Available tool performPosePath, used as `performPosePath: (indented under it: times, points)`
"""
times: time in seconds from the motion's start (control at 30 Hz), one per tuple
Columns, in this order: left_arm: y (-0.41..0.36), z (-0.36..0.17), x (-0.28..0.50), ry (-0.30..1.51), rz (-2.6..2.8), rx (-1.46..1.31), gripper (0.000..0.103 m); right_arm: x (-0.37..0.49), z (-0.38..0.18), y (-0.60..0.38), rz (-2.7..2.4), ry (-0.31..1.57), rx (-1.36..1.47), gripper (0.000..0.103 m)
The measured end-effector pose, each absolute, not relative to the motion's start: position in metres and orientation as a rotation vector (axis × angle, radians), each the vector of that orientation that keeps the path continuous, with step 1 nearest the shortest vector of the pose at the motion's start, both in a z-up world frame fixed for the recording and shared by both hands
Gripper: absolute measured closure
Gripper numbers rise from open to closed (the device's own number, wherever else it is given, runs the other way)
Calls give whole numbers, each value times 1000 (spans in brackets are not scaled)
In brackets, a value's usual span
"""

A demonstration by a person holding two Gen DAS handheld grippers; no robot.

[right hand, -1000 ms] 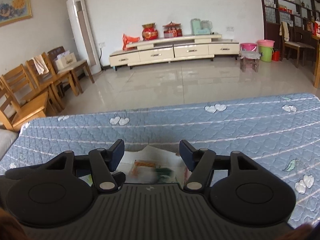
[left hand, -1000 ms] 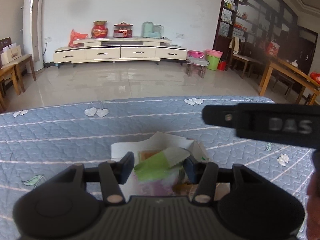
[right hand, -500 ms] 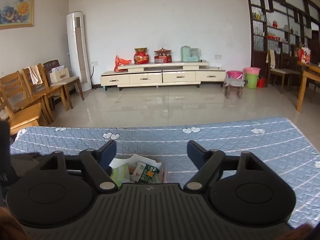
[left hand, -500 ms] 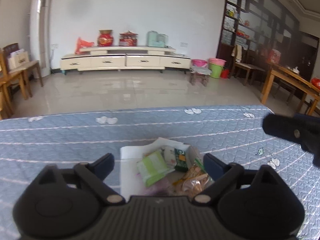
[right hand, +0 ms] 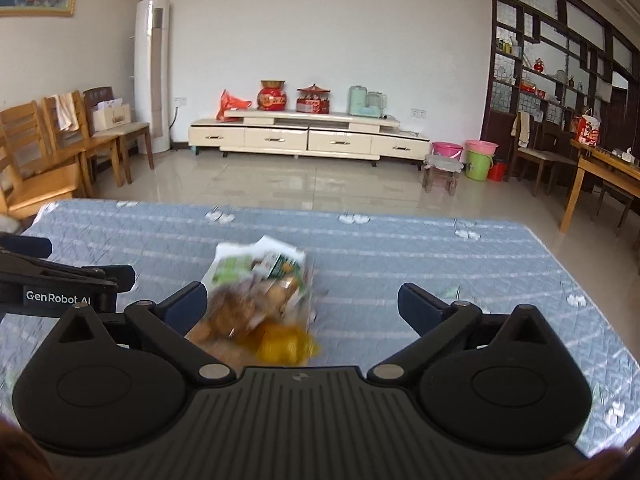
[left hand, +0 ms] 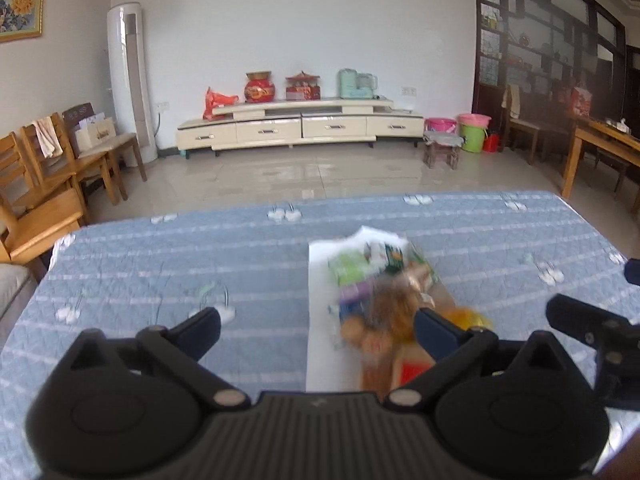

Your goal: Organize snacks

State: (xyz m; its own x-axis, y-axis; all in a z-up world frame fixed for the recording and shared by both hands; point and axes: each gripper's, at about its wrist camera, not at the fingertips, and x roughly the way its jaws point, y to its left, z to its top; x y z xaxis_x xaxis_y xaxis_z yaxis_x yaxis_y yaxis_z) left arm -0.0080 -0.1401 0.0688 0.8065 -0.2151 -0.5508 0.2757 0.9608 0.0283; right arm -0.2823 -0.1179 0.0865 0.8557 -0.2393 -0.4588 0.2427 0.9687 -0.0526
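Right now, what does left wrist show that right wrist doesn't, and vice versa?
Left wrist only: the white box wall beside the snacks, a red packet, and the right gripper at the frame's right edge.

Right wrist only: the left gripper at the frame's left edge.

Both: the blurred snack pile on the blue quilted cover, jaws open and empty.

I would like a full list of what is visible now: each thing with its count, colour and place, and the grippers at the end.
Snack packets: several, blurred, green, brown, yellow; piled on the white box.
White box: one; on the quilt.
Quilt: one, blue with white hearts; foreground.
TV cabinet: one, cream; far wall.
Air conditioner: one, white; by that wall.
Buckets: pink and green; right of the cabinet.
Wooden chairs: several; left wall.
Left gripper: black, open, empty.
Right gripper: black, open, empty.
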Motion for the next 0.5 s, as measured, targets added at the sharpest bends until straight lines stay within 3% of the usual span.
performPosePath:
  times: [0.5]
  points:
    - [-131,31,-80,635,-228,155,1,-319,53,-74,-244,575,22,0]
